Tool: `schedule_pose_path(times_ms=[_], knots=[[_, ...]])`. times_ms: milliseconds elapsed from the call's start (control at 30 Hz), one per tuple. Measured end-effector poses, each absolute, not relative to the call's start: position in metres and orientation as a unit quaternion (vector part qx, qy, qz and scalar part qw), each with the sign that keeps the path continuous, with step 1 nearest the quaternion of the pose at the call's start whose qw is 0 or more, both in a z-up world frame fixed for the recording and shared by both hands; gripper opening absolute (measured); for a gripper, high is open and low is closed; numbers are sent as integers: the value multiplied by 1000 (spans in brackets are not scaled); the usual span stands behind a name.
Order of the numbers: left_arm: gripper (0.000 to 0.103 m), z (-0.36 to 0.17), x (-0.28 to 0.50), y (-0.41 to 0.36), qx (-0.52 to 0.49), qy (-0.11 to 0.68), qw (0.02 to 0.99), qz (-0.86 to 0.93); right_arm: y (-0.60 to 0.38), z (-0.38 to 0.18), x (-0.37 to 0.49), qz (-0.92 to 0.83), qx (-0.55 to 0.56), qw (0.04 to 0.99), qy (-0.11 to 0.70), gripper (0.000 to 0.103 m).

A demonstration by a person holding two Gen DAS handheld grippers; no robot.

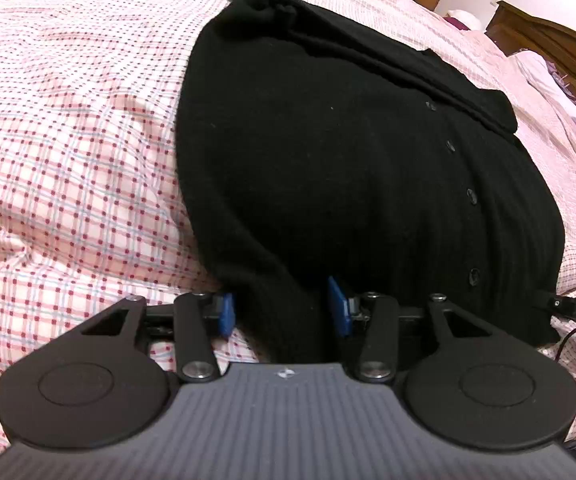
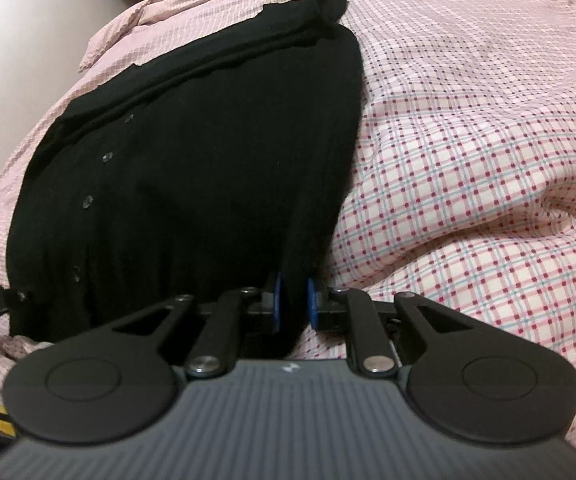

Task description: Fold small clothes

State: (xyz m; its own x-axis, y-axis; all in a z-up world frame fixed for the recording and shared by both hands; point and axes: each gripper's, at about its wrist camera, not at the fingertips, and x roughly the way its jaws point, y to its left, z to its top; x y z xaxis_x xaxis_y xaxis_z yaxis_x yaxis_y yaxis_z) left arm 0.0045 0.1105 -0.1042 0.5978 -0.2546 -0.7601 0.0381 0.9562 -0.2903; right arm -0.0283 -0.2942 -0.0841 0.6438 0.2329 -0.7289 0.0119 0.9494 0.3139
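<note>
**Checked bedsheet, black cardigan gripped at its hem corners**

Left wrist view: on the bedsheet (image 1: pixel 68 168), the cardigan (image 1: pixel 327 160) is laid flat toward 12 o'clock. The left gripper (image 1: pixel 286 306) is spread around the near hem corner, seemingly for lifting.

Right wrist view: the right gripper (image 2: pixel 295 304) is pinched on the other hem corner, at 6 o'clock.

Matt black knit cardigan (image 1: pixel 327 160) on checked woven cotton bedsheet (image 1: pixel 68 160).

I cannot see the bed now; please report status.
Left tongs wide around cardigan hem; right tongs pinching hem. Cardigan flat on checked bedsheet. Nothing in the way.
</note>
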Motion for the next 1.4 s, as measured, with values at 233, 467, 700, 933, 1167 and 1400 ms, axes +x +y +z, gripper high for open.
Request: schedule_pose_path(times_ms=[233, 467, 700, 933, 1167, 1400], knots=[[54, -107, 7, 109, -123, 445, 883, -84, -296, -86, -25, 70, 149, 889, 427, 15], [33, -108, 5, 108, -126, 440, 884, -96, -291, -86, -25, 74, 143, 895, 416, 17], [10, -91, -5, 136, -252, 406, 864, -160, -311, -68, -41, 136, 243, 893, 353, 12], [10, -64, -4, 148, -298, 356, 866, -187, -334, -45, -44, 182, 358, 870, 286, 11], [10, -59, 15, 144, -264, 373, 877, -147, -335, -41, -34, 181, 370, 869, 273, 11], [15, -81, 19, 137, -233, 412, 876, -96, -337, -56, -34, 173, 377, 863, 290, 11]])
